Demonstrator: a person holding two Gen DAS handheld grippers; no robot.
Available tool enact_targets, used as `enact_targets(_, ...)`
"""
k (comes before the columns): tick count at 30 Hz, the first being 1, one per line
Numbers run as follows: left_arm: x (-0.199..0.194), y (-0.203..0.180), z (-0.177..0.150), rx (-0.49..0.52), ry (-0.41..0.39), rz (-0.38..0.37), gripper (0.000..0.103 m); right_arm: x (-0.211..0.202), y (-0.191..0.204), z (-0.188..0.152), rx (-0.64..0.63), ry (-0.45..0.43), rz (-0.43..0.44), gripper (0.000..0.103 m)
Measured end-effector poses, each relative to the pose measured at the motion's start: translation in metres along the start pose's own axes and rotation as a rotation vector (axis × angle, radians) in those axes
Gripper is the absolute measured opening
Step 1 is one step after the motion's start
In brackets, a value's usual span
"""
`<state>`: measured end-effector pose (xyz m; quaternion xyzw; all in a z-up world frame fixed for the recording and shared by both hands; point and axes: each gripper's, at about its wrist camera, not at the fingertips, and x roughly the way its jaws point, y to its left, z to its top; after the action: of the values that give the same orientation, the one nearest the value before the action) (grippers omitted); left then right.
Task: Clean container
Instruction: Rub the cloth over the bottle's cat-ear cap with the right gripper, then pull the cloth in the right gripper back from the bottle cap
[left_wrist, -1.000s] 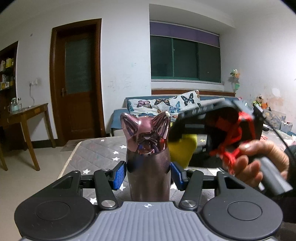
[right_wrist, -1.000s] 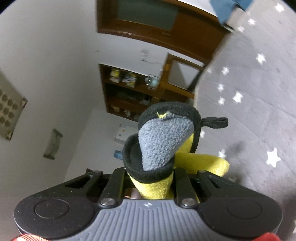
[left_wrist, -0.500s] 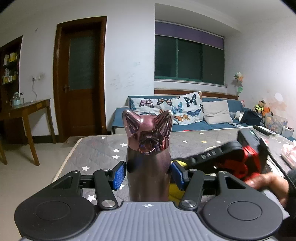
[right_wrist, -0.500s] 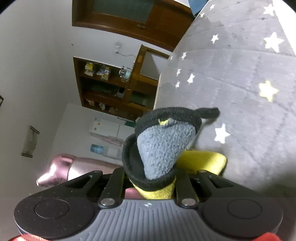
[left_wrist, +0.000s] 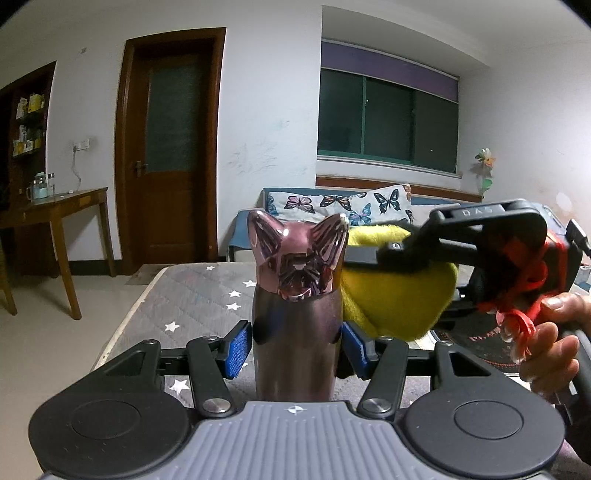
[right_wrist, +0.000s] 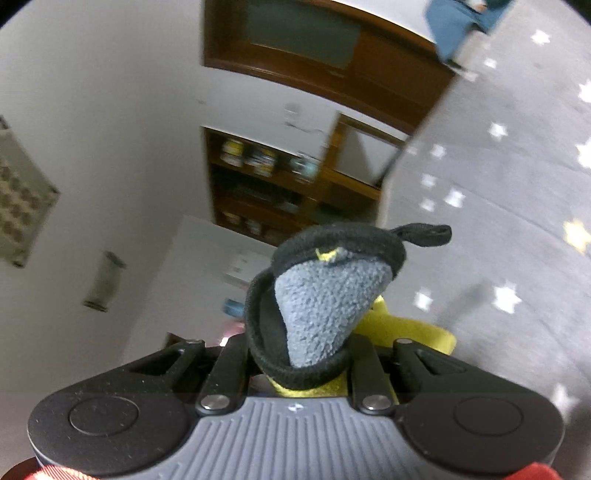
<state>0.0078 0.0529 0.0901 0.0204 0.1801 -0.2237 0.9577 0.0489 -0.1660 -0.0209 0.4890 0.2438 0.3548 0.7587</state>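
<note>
We saw the left gripper (left_wrist: 297, 345) clamped on a shiny pink container (left_wrist: 296, 325), its blue pads (left_wrist: 236, 347) pressed against both sides of the body. The container stood upright between the fingers, topped by a lid shaped like a dog's head with pointed ears. It was held above a grey cover with white stars (left_wrist: 207, 291).

Just to the container's right, the right gripper (left_wrist: 402, 254) was squeezed shut on a cleaning cloth (left_wrist: 397, 302), yellow on one face, and the cloth touched the container's upper side. A hand (left_wrist: 550, 350) held that gripper's handle. From the right wrist, we saw the cloth (right_wrist: 325, 306) with a grey face and black edging bunched between the fingers.
</note>
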Motion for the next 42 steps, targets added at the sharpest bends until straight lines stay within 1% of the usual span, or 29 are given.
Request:
enact_targets(1,0.000,0.000,0.000,-0.003,0.000,0.001,0.058,0.002,0.002,0.001,-0.008,-0.002,0.008,0.016)
enact_targets(3,-0.001,0.000,0.000,-0.008,0.000,0.000,0.058,0.008,-0.001,0.001,-0.004,0.001,-0.007,0.016)
enact_targets(6,-0.001,-0.001,0.000,-0.008,0.000,0.001,0.058,0.013,-0.019,-0.001,0.059,0.010,-0.031,0.016)
enact_targets(9,-0.001,-0.001,0.001,-0.010,-0.001,0.002,0.058,0.017,-0.036,-0.006,0.093,0.022,-0.065,0.016)
enact_targets(13,0.000,-0.001,0.000,-0.014,0.003,0.002,0.059,0.016,-0.052,-0.015,0.096,0.046,-0.125,0.016)
enact_targets(15,0.003,0.000,0.000,-0.019,0.020,0.002,0.059,0.017,-0.055,-0.018,0.088,0.056,-0.142,0.016)
enact_targets(17,0.006,0.000,-0.002,-0.022,0.033,0.004,0.060,0.014,-0.053,-0.020,0.055,0.071,-0.161,0.016)
enact_targets(20,0.007,0.000,-0.002,-0.031,0.032,0.003,0.062,0.012,-0.044,-0.025,-0.036,0.100,-0.209,0.016)
enact_targets(21,0.007,0.000,-0.001,-0.038,0.030,0.000,0.063,0.012,-0.041,-0.027,-0.058,0.109,-0.220,0.016)
enact_targets(23,0.007,0.000,0.003,-0.051,0.024,0.001,0.072,0.010,-0.034,-0.031,-0.104,0.129,-0.238,0.016)
enact_targets(24,0.007,0.000,0.004,-0.055,0.021,-0.001,0.072,0.008,-0.032,-0.033,-0.118,0.136,-0.242,0.016)
enact_targets(27,0.011,-0.002,0.009,-0.056,0.019,-0.006,0.071,0.004,-0.023,-0.036,-0.145,0.152,-0.239,0.016)
enact_targets(30,0.017,-0.003,0.012,-0.053,0.022,0.008,0.070,0.001,-0.008,-0.039,-0.188,0.172,-0.219,0.016)
enact_targets(32,0.018,-0.003,0.013,-0.056,0.019,0.017,0.062,0.000,0.002,-0.042,-0.228,0.190,-0.203,0.016)
enact_targets(36,0.020,-0.002,0.015,-0.064,0.022,0.023,0.062,0.000,0.025,-0.054,-0.337,0.248,-0.181,0.016)
enact_targets(38,0.019,-0.002,0.014,-0.065,0.024,0.025,0.062,0.001,0.025,-0.060,-0.359,0.258,-0.189,0.016)
enact_targets(42,0.018,-0.001,0.015,-0.071,0.035,0.021,0.062,-0.003,0.017,-0.066,-0.352,0.267,-0.215,0.016)
